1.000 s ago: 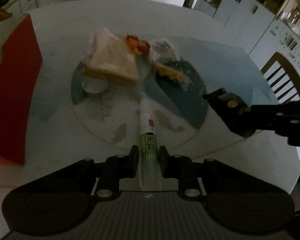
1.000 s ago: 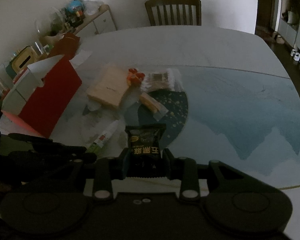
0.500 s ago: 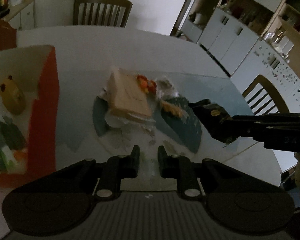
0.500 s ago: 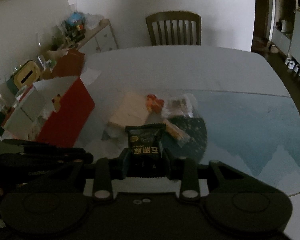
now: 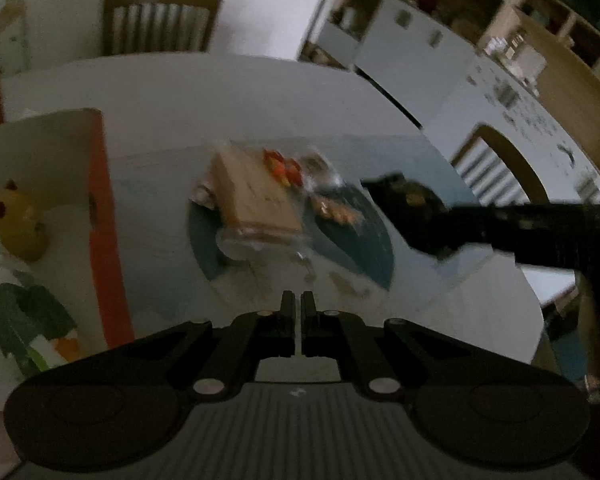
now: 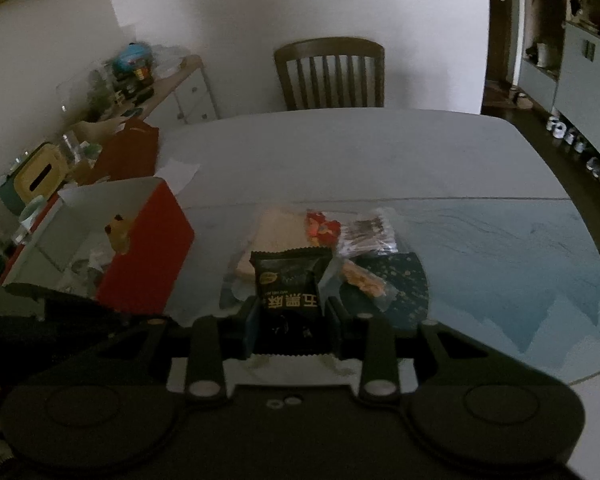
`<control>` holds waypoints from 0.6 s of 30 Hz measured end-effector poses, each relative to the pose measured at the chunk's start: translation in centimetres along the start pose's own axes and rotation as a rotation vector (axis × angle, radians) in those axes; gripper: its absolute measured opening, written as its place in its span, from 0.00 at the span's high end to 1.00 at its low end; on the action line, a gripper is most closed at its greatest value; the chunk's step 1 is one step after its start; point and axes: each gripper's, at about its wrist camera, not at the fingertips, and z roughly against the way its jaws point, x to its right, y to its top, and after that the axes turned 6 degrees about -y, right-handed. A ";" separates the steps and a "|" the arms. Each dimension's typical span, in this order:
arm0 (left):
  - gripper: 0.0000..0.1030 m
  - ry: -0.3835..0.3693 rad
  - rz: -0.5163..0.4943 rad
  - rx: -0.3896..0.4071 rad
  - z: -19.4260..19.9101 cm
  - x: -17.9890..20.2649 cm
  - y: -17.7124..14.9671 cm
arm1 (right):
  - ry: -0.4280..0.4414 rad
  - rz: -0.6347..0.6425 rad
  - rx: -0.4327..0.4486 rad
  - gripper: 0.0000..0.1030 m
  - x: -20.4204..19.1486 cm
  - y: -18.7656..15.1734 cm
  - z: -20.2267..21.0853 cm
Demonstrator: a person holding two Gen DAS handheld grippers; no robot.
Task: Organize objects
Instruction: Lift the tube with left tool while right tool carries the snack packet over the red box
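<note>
My left gripper (image 5: 298, 308) hovers shut above the table, its fingers almost touching with nothing between them. To its left stands the open red box (image 5: 104, 240), holding a yellow toy (image 5: 18, 220) and green and white items. My right gripper (image 6: 292, 312) is shut on a black snack packet (image 6: 290, 292), held above the table's near side; the left wrist view shows it at the right as the same packet (image 5: 412, 208). On the table lie a tan flat pack (image 6: 280, 228), a red-orange item (image 6: 320, 228), a clear pack of dark sticks (image 6: 366, 232) and an orange snack bag (image 6: 364, 280).
The red box (image 6: 152, 256) sits left of the pile. A wooden chair (image 6: 330, 72) stands at the table's far side, another chair (image 5: 496, 168) at its right. A cluttered sideboard (image 6: 140, 92) runs along the left wall.
The green and white tube that my left gripper held is gone from it, and its fingers have closed. Both grippers have risen, and the red box's inside has come into view.
</note>
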 end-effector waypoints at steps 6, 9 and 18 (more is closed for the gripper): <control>0.98 0.029 -0.069 -0.050 -0.5 1.0 -1.4 | 0.014 -0.009 -0.016 0.67 1.0 -0.5 -0.2; 0.96 0.067 -0.079 -0.060 -0.7 1.4 -2.3 | 0.034 0.011 -0.023 0.67 1.5 -0.5 -0.3; 0.51 0.191 -0.037 -0.105 -1.0 1.5 -5.7 | 0.113 0.097 -0.055 0.67 3.2 -0.6 -0.8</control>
